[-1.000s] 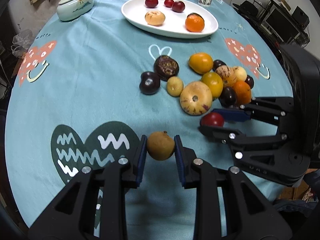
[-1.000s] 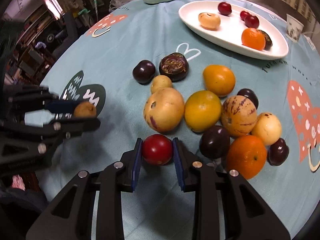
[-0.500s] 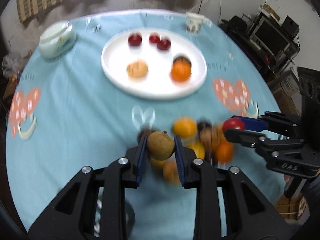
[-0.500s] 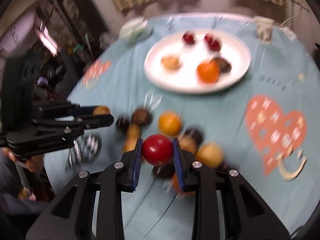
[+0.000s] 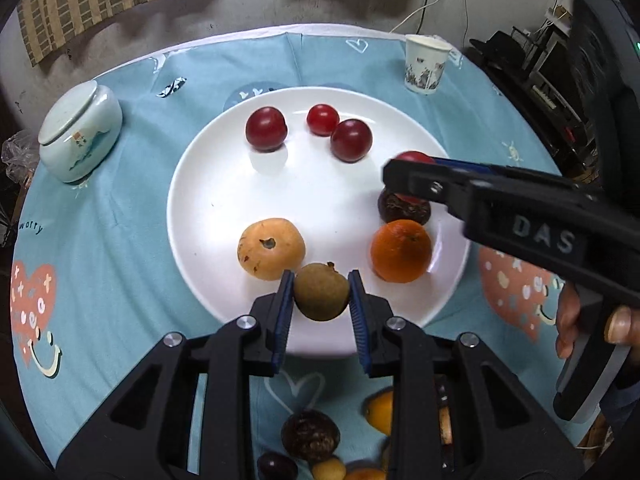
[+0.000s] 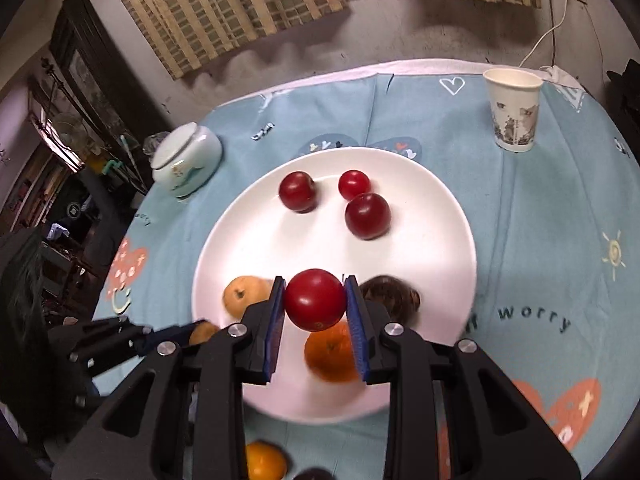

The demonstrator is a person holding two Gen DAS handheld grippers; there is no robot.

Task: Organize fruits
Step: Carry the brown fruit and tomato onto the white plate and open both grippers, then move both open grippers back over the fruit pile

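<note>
My left gripper is shut on a small brown fruit and holds it over the near edge of the white plate. My right gripper is shut on a red fruit above the plate, over an orange and a dark wrinkled fruit. In the left wrist view the right gripper comes in from the right over the plate. On the plate lie three red fruits, a tan fruit, an orange and a dark fruit.
A paper cup stands behind the plate at the right. A pale lidded jar stands at the left. Several loose fruits lie on the blue tablecloth below my left gripper. A foil scrap lies behind the plate.
Both grippers have lifted from the pile and moved forward with their fruits, and now hang over the white plate.
</note>
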